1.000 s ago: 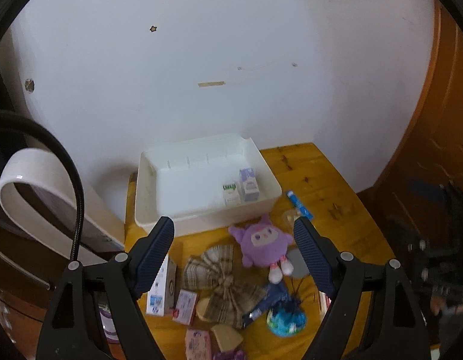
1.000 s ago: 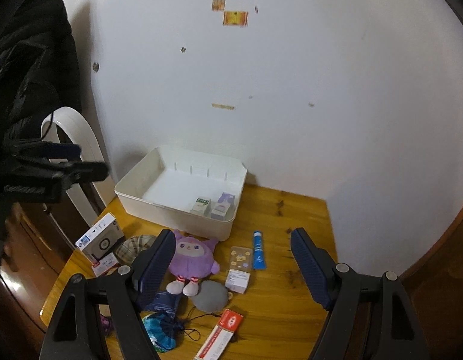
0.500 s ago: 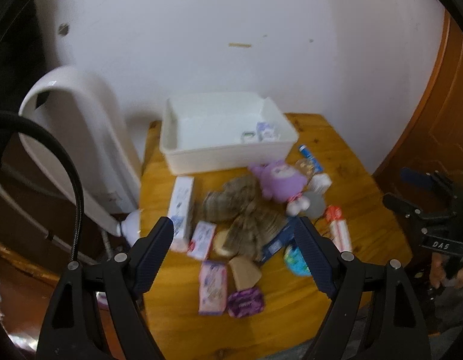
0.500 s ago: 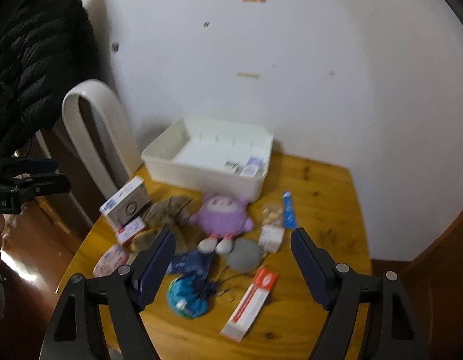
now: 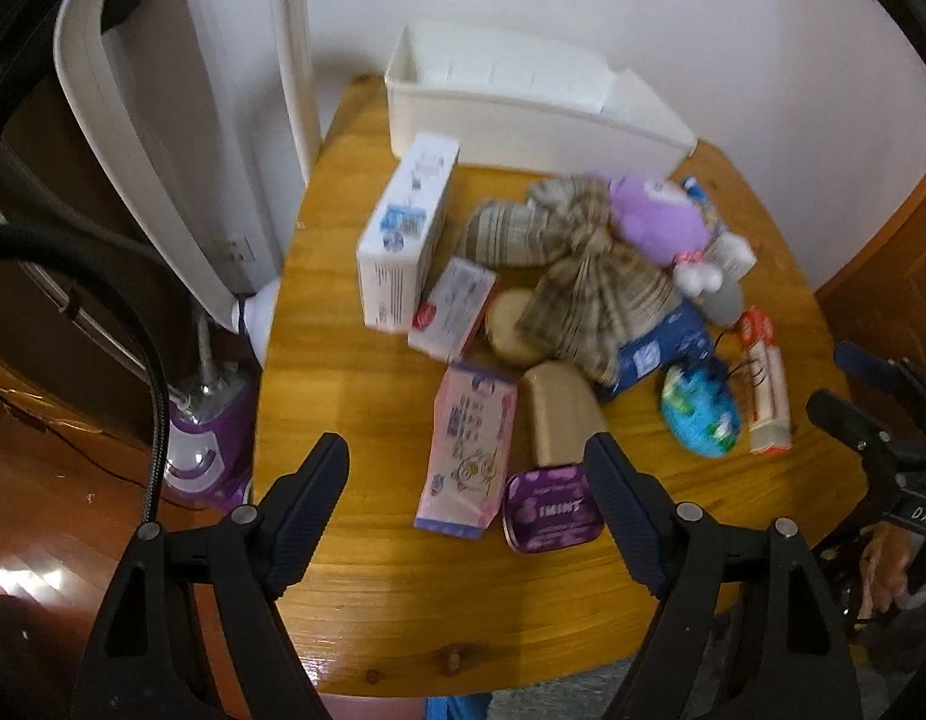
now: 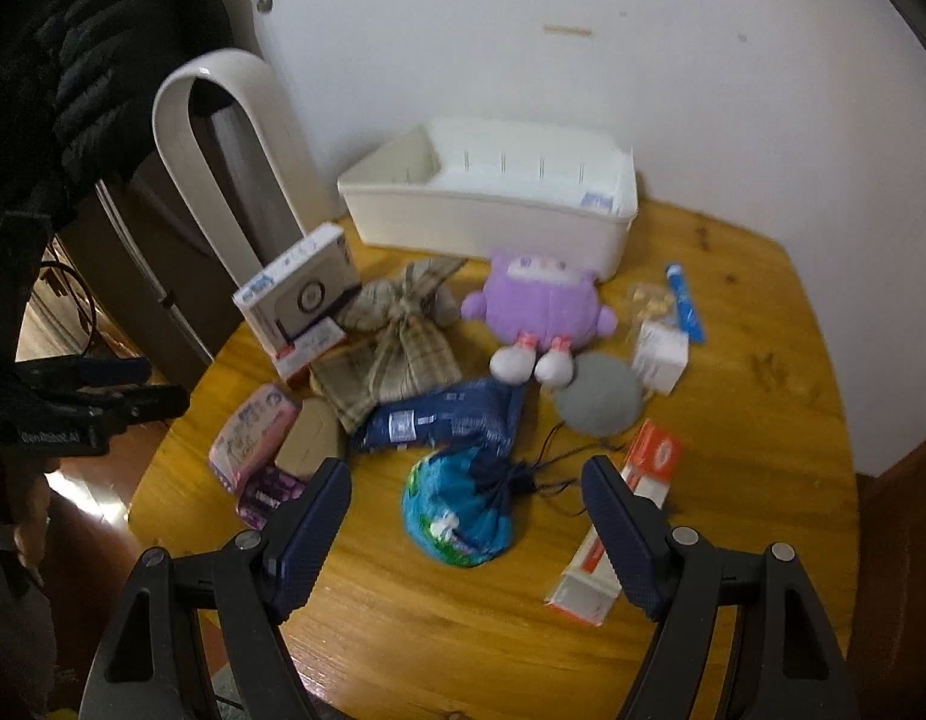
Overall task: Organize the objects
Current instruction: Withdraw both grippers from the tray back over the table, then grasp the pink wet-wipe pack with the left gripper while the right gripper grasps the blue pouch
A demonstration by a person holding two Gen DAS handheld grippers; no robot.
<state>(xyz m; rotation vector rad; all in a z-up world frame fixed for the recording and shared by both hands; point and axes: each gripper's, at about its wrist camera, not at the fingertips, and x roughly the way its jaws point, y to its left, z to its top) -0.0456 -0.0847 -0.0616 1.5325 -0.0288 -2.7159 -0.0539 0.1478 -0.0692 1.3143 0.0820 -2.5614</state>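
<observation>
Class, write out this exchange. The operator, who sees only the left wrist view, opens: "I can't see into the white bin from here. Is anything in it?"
Observer: Yes. The right wrist view shows a small box with purple print at the right end of the white bin.
Operator: What is tucked beyond the purple plush toy?
Observer: A clear packet of yellowish pieces lies between the toy and a blue tube.
Operator: Is there anything off the table, on the left?
Observer: A black padded jacket hangs there.
</observation>
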